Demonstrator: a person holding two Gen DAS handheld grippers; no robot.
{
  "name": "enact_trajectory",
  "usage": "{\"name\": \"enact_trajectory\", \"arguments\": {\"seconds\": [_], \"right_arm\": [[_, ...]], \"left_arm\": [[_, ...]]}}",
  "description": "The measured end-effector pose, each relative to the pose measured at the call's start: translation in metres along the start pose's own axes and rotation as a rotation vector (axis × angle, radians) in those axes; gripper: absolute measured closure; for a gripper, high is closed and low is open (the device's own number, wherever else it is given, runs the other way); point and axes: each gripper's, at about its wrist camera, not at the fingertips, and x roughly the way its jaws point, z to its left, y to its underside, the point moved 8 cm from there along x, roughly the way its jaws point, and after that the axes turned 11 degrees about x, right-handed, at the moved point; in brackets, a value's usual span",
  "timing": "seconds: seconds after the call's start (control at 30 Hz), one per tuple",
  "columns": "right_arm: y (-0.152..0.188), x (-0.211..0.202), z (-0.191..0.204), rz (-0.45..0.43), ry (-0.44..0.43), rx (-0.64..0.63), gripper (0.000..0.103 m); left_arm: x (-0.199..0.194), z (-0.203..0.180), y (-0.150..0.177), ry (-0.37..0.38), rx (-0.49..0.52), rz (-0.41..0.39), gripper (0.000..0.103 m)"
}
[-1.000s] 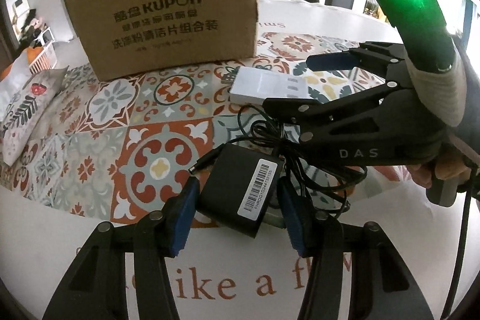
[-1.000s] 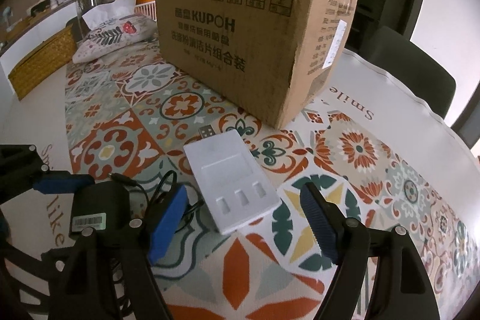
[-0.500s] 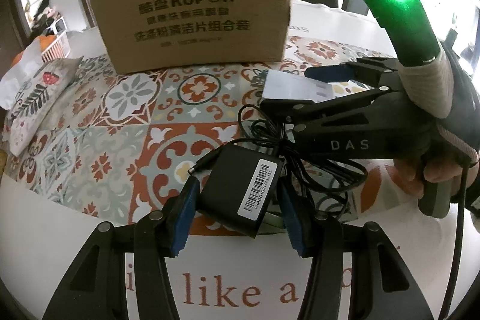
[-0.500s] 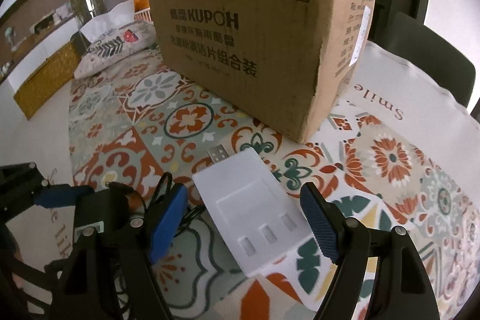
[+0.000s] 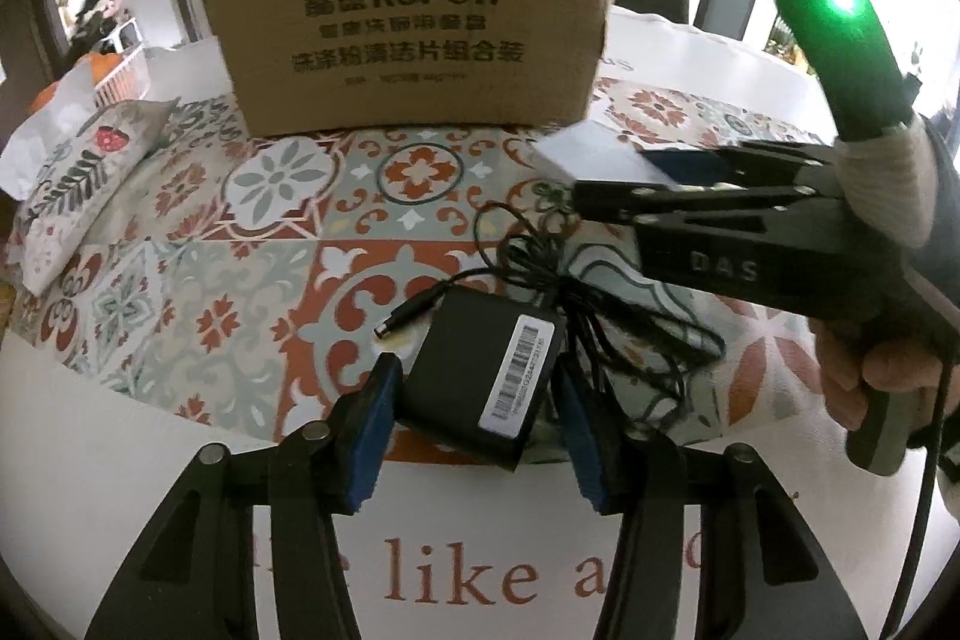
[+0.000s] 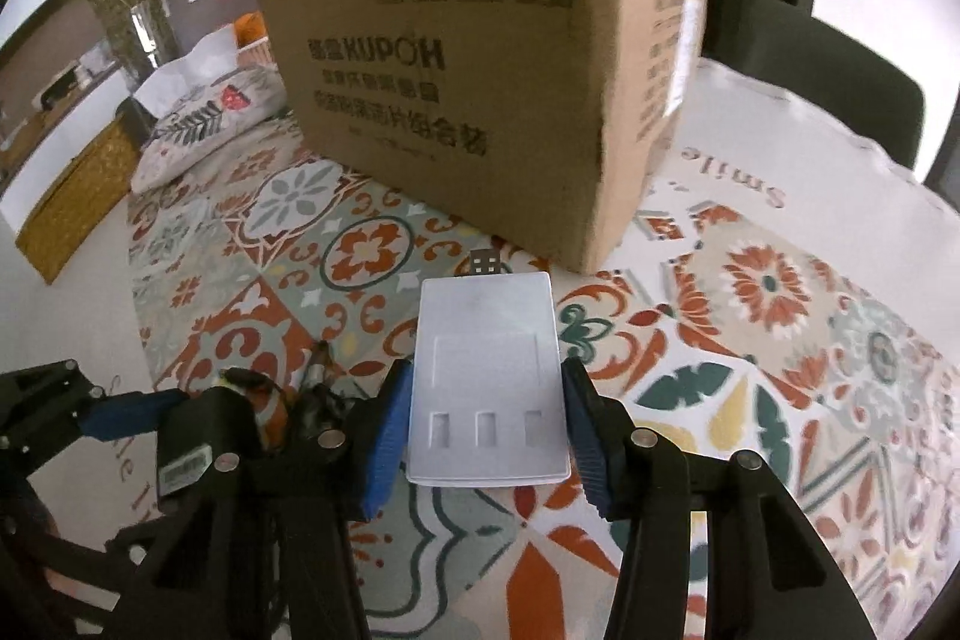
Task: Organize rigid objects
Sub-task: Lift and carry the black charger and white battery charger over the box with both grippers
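My left gripper (image 5: 474,418) is shut on a black power adapter (image 5: 483,382) with a barcode label; its tangled black cable (image 5: 606,304) trails to the right on the cloth. My right gripper (image 6: 489,436) is shut on a white battery charger (image 6: 489,382) with a USB plug at its far end, held above the table. In the left wrist view the right gripper (image 5: 606,178) shows at the right, holding the white charger (image 5: 594,154). A large KUPOH cardboard box (image 5: 414,22) stands behind; it also shows in the right wrist view (image 6: 480,64).
A tiled-pattern tablecloth (image 5: 240,244) covers the round white table. A floral pillow (image 5: 66,184) lies at the left edge. Dark chairs (image 6: 840,88) stand behind the table. A woven basket (image 6: 72,202) sits far left.
My right gripper has shut on the white charger and lifted it off the cloth toward the box. My left gripper has kept hold of the adapter; the box looks closer.
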Motion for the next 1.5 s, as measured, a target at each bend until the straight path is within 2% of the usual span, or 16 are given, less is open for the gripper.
{"name": "enact_trajectory", "arguments": {"seconds": [0.27,0.4,0.7,1.07,1.5], "right_arm": [[0.009,-0.019,0.000,-0.011,0.038,0.067,0.054],[0.009,-0.032,0.003,-0.031,0.050,0.084,0.054],[0.007,-0.063,0.012,-0.070,0.055,0.136,0.054],[-0.017,-0.112,0.040,-0.168,0.102,0.126,0.054],[-0.050,-0.165,0.078,-0.288,0.174,0.214,0.054]], "left_arm": [[-0.014,0.010,-0.003,-0.024,0.025,-0.049,0.056],[-0.023,0.012,-0.003,-0.002,0.014,-0.065,0.056],[-0.049,0.017,-0.010,-0.003,-0.005,-0.122,0.057],[-0.100,0.039,-0.029,-0.018,-0.003,-0.205,0.057],[-0.158,0.079,-0.071,0.031,0.069,-0.331,0.057]]}}
